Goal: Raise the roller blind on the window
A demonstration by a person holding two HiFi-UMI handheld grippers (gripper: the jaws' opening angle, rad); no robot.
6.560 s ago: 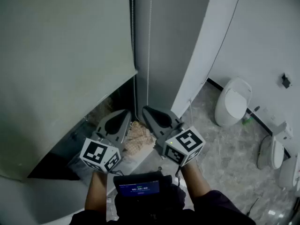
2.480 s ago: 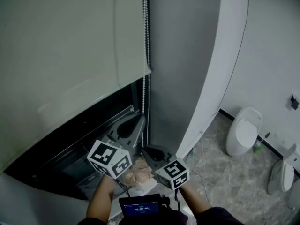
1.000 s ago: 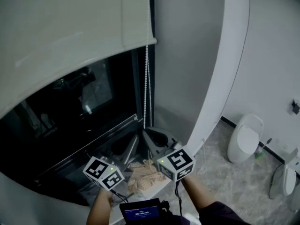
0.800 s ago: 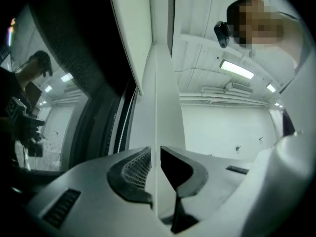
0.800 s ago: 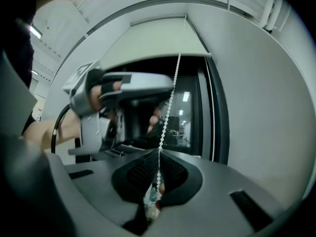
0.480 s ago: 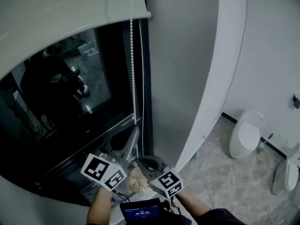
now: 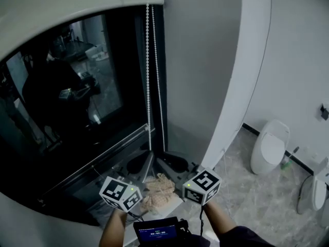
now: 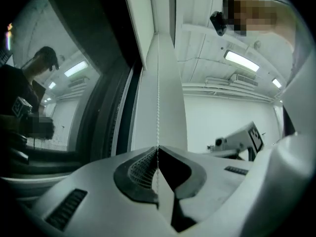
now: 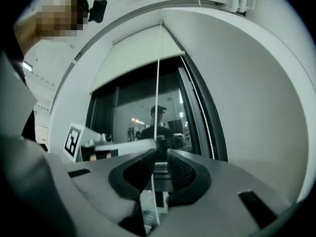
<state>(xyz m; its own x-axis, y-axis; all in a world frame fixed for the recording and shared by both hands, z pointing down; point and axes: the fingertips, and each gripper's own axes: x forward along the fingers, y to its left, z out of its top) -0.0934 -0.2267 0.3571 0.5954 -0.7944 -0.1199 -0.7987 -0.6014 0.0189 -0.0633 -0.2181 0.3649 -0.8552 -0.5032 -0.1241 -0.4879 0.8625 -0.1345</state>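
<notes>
The pale roller blind (image 7: 77,1) is rolled high, and its bottom edge sits at the window's top. Its white bead chain (image 7: 149,76) hangs down the window's right side in two strands. My left gripper (image 7: 148,157) is low by the sill and shut on one strand. The left gripper view shows that gripper (image 8: 158,149) pinching the bead chain (image 8: 158,93), which runs straight up. My right gripper (image 7: 160,159) is beside it. In the right gripper view its jaws (image 9: 159,154) stand slightly apart, with the chain (image 9: 158,83) passing between them.
The dark window glass (image 7: 77,86) reflects a person. A beige cloth (image 7: 157,189) lies on the sill under the grippers. A curved white wall (image 7: 231,86) stands to the right of the window. A toilet (image 7: 270,145) and another fixture (image 7: 318,189) stand on the marble floor.
The blind has risen from covering most of the window to its top. Over the last half second my left gripper came down with the chain and the right one shifted right.
</notes>
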